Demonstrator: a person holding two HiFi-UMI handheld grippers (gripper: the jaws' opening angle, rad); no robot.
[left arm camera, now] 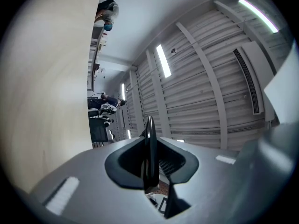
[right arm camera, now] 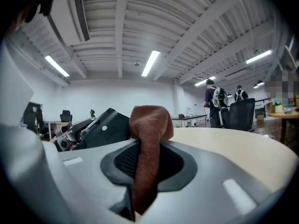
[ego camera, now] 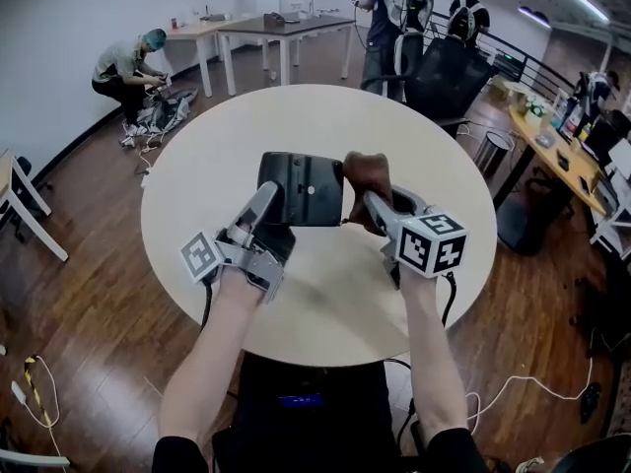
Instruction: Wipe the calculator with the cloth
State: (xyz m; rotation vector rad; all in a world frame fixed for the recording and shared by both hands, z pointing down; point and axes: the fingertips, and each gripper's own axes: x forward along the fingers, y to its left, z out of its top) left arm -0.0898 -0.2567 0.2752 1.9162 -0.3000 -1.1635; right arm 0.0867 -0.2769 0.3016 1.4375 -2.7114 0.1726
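Calculator: held above table, tilted, back showing.
Left gripper: forearm straight, angled upward, jaws clamped on calculator's edge.
Cloth: brown, at calculator's right edge.
Right gripper: roughly level, jaws pinching cloth.

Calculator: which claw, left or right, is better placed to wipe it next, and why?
Right: the right claw grips the brown cloth beside the calculator, while the left claw holds the calculator by its edge.

Black calculator; brown cloth; beige table
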